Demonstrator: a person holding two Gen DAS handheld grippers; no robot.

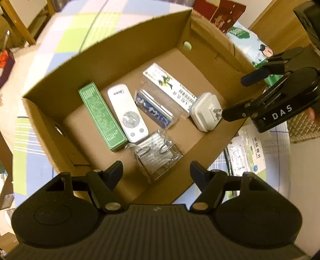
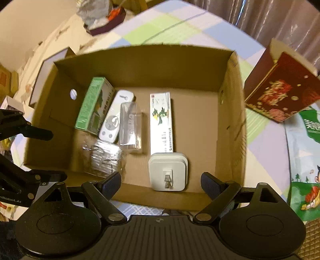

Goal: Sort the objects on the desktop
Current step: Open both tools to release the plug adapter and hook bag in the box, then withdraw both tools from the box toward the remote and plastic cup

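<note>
Hovering over the cardboard box, both tongs, left and right, gape empty; the white charger lies placed, so the next move fetches another item.

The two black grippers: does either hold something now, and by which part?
Nothing is held. The left gripper and the right gripper are both open above the brown cardboard box.

I am looking into a home, most likely a living or dining room. The table wears a checked cloth in pale blue, lilac and green, with grey curtains hanging behind it. A red gift box and a cartoon-printed snack bag sit on the cloth beside a cardboard box of household odds: a remote control, a wall plug, medicine cartons. A wooden chair leg shows at the edge.
</note>
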